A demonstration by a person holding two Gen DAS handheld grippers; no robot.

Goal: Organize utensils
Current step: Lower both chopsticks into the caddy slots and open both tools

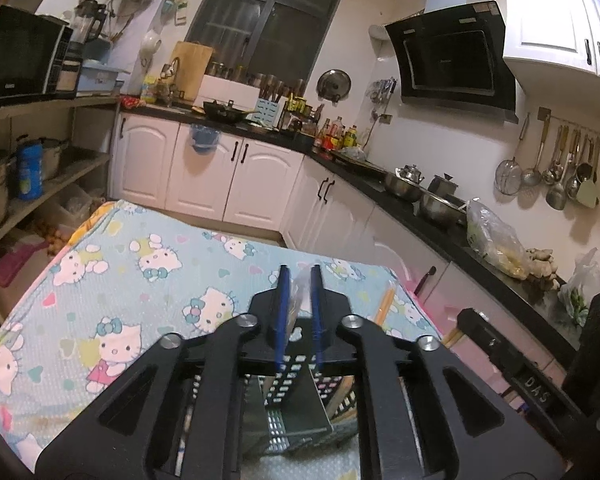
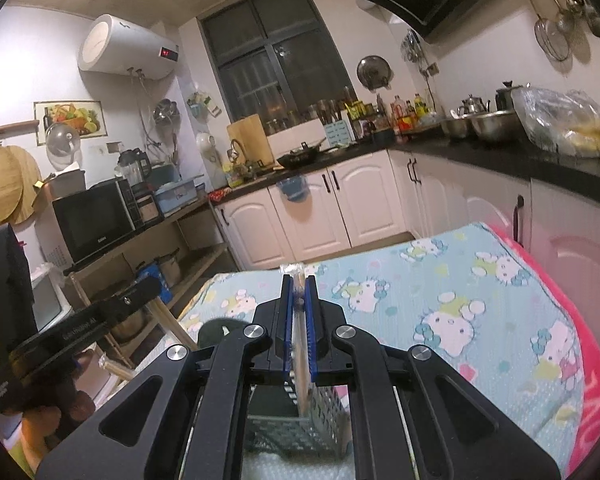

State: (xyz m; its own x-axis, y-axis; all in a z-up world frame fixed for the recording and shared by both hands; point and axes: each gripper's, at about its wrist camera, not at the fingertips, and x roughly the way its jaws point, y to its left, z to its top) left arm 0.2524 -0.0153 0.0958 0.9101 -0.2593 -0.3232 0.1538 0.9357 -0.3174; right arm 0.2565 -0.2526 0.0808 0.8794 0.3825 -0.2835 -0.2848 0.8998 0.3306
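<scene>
Now, right gripper (image 2: 299, 300): clamped on a clear-wrapped utensil (image 2: 300, 354), poised directly above the slotted caddy (image 2: 296, 432) for dropping in.
Left gripper (image 1: 298, 300): jaws slightly parted around a wrapped packet (image 1: 296, 300) (contact unclear), caddy below.

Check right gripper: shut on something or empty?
Shut on a clear wrapped utensil: the right gripper has its blue pads pressed against the utensil's sides, above the grey slotted basket.
</scene>
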